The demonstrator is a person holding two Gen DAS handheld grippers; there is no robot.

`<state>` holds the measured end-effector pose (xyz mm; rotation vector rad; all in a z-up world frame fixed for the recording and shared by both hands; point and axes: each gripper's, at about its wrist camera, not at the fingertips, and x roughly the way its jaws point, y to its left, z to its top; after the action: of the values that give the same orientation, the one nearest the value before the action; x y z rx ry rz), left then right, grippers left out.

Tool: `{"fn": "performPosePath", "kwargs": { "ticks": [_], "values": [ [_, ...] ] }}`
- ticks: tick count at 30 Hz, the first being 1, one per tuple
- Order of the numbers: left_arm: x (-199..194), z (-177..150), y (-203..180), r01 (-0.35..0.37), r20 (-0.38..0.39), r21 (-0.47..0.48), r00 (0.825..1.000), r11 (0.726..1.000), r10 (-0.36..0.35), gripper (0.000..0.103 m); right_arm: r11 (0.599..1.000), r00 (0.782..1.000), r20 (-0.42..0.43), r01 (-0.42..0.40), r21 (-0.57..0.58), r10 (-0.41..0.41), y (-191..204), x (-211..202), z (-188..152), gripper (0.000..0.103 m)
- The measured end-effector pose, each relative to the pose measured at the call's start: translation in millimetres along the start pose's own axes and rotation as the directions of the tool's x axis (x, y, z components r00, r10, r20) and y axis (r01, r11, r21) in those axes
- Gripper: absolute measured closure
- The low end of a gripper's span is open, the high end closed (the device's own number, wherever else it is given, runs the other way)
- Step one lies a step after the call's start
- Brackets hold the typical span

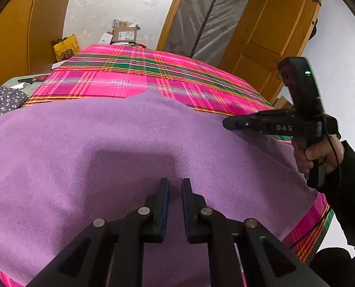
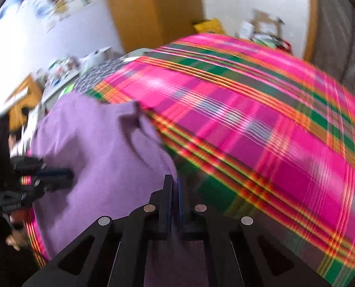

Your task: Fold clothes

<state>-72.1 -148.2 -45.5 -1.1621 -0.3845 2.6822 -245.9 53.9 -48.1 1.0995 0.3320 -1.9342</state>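
Note:
A purple fleece garment (image 1: pixel 105 143) lies spread over a pink plaid bed cover (image 1: pixel 129 76). In the left wrist view my left gripper (image 1: pixel 175 184) is at the garment's near part, jaws almost together, with a small ridge of purple cloth pinched between the blue pads. My right gripper (image 1: pixel 227 123) comes in from the right, its tip on the garment's right edge. The blurred right wrist view shows the right gripper (image 2: pixel 175 181) shut, with the edge of the purple garment (image 2: pixel 94 155) running in between its fingers. The left gripper (image 2: pixel 58 174) appears at the far left of that view.
A person's hand (image 1: pixel 320 153) in a dark sleeve holds the right gripper. Behind the bed stand a cardboard box (image 1: pixel 125 34), a yellow bag (image 1: pixel 66 47), a plastic-wrapped mattress (image 1: pixel 208 16) and a wooden door (image 1: pixel 273 35). A dark floral cloth (image 1: pixel 3 102) lies at the bed's left.

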Motion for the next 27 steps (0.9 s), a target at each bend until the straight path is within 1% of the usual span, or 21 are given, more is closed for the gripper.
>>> {"fn": "performPosePath", "kwargs": {
  "ticks": [2, 3, 5, 6, 8, 11, 18, 19, 20, 21, 23, 27],
  "values": [
    [-0.3, 0.1, 0.6, -0.001, -0.001, 0.002, 1.0, 1.0, 0.001, 0.093, 0.999, 1.0, -0.011, -0.013, 0.048, 0.013, -8.3, 2.3, 0.3, 0.098],
    [-0.7, 0.2, 0.9, -0.002, -0.001, 0.003, 1.0, 1.0, 0.002, 0.093, 0.999, 1.0, -0.009, -0.005, 0.051, 0.006, -7.7, 0.9, 1.6, 0.097],
    [-2.1, -0.9, 1.8, -0.002, -0.002, 0.001, 1.0, 1.0, 0.002, 0.093, 0.998, 1.0, 0.004, 0.005, 0.07, -0.006, -7.6, -3.7, 3.9, 0.089],
    [-3.0, -1.4, 2.3, -0.003, -0.001, 0.0, 1.0, 1.0, 0.003, 0.093, 0.997, 1.0, 0.014, 0.011, 0.075, -0.012, -7.0, -5.7, 5.1, 0.087],
    [-3.7, -1.7, 2.6, -0.005, -0.001, 0.0, 1.0, 1.0, 0.005, 0.093, 0.998, 0.999, 0.032, 0.015, 0.066, -0.017, -1.0, -9.8, 8.9, 0.084],
    [-5.3, -2.7, 3.0, -0.01, -0.002, -0.001, 1.0, 1.0, 0.01, 0.093, 1.0, 1.0, 0.02, 0.003, 0.013, -0.003, 13.3, -3.0, 16.5, 0.077],
    [-8.6, -1.9, 5.4, -0.043, -0.008, -0.006, 0.999, 0.999, 0.043, 0.093, 0.993, 0.999, -0.04, -0.001, -0.116, -0.004, 36.3, 29.7, 31.2, 0.078],
    [-8.8, -1.9, 5.8, -0.045, -0.009, -0.007, 0.999, 0.999, 0.045, 0.093, 0.991, 0.999, -0.04, 0.003, -0.133, -0.008, 38.2, 31.4, 30.6, 0.081],
    [-9.0, -2.2, 6.3, -0.044, -0.009, -0.007, 0.999, 0.999, 0.044, 0.093, 0.989, 0.999, -0.04, 0.006, -0.147, -0.012, 39.9, 32.8, 30.0, 0.089],
    [-9.3, -2.5, 6.8, -0.043, -0.008, -0.007, 0.999, 0.999, 0.043, 0.093, 0.988, 0.999, -0.038, 0.005, -0.155, -0.011, 41.0, 32.8, 29.9, 0.092],
    [-9.9, -3.2, 7.2, -0.04, -0.007, -0.004, 0.999, 0.999, 0.04, 0.093, 0.985, 0.999, -0.032, 0.02, -0.173, -0.026, 43.9, 32.3, 28.8, 0.095],
    [-10.9, -3.6, 8.9, -0.03, -0.005, -0.005, 1.0, 1.0, 0.03, 0.093, 0.978, 0.997, -0.015, 0.07, -0.197, -0.074, 49.5, 29.9, 27.9, 0.096]
  ]
}}
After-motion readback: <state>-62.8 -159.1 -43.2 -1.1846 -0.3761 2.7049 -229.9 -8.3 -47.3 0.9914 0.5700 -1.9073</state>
